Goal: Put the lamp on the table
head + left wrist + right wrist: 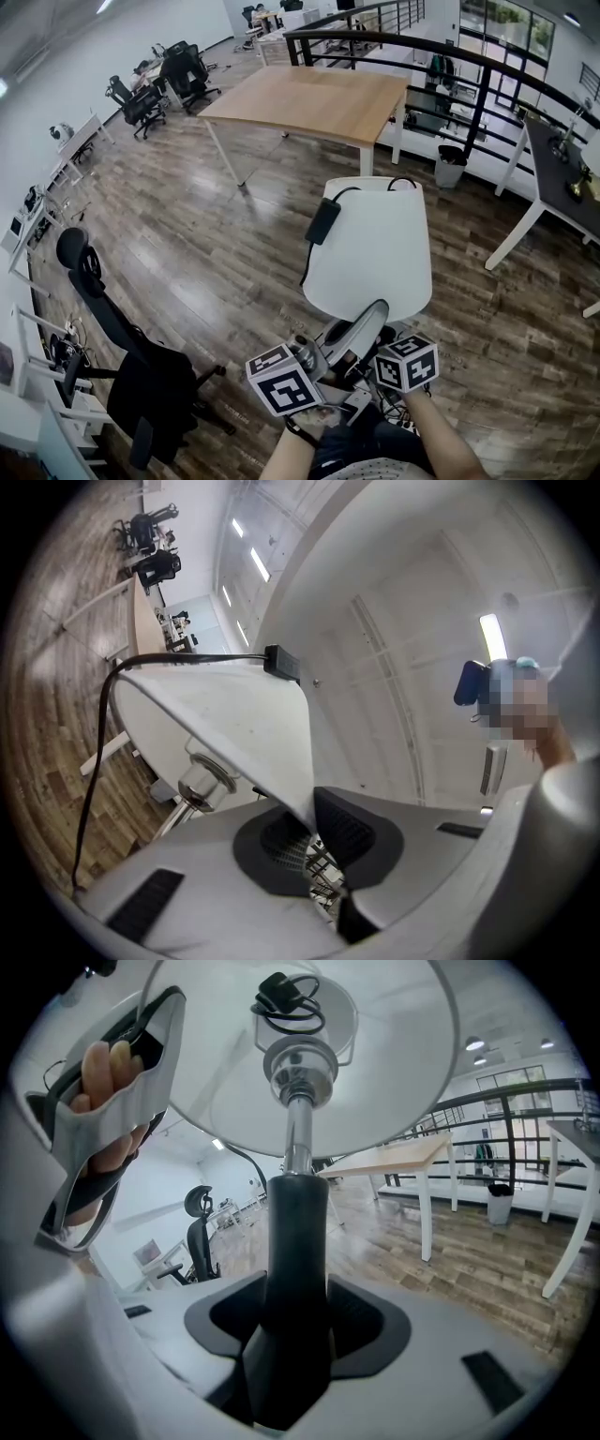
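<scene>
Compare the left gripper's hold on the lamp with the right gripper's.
The left gripper pinches the thin rim of the white lampshade, jaws almost together; the right gripper clamps the thick black stem, jaws wide apart. The left gripper has the ceiling behind its jaws, while the right gripper faces the wood floor. Both are shut on the same lamp, held above the floor.

Ahead of you a light wooden table (309, 98) stands on white legs on the dark plank floor (216, 244). A waste bin (451, 167) stands on the floor just off the table's right edge. A black office chair (131, 366) stands on the floor at your left, well apart from the table.
</scene>
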{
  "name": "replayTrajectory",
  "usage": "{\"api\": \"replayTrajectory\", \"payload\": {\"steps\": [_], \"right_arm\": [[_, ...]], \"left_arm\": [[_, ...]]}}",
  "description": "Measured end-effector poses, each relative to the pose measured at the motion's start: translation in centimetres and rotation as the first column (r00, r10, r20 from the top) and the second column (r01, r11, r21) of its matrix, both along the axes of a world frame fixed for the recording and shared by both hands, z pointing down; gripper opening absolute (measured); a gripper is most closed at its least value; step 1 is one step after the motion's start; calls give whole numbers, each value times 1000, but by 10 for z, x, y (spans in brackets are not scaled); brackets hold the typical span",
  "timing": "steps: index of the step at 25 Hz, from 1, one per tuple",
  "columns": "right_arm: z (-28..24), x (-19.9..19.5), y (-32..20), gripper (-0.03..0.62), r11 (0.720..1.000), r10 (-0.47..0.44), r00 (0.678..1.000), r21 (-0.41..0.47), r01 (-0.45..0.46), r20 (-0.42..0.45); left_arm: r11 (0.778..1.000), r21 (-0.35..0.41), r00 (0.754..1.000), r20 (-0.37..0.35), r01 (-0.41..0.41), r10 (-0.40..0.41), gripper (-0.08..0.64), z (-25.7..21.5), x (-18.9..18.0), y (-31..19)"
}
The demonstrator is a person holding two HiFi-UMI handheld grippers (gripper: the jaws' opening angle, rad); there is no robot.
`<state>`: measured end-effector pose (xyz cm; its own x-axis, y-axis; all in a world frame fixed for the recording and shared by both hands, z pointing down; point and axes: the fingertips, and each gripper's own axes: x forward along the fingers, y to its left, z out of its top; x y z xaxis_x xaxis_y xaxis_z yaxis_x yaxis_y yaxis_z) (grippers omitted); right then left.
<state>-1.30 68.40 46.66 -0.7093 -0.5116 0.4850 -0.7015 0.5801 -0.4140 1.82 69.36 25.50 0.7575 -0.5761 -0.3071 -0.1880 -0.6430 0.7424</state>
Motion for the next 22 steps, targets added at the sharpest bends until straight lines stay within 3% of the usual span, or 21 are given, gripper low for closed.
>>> {"api": "replayTrajectory", "payload": {"steps": [13, 22], "right_arm": [[6, 13, -5, 218, 1000, -30, 999, -4, 30, 15], [17, 5, -42, 217, 1000, -12, 1000, -12, 12, -2]], "left_arm": [[1000, -3, 999, 8, 31, -31, 14, 6, 14, -7], [1000, -17, 1000, -13, 25, -25, 14, 17, 1, -46]]}}
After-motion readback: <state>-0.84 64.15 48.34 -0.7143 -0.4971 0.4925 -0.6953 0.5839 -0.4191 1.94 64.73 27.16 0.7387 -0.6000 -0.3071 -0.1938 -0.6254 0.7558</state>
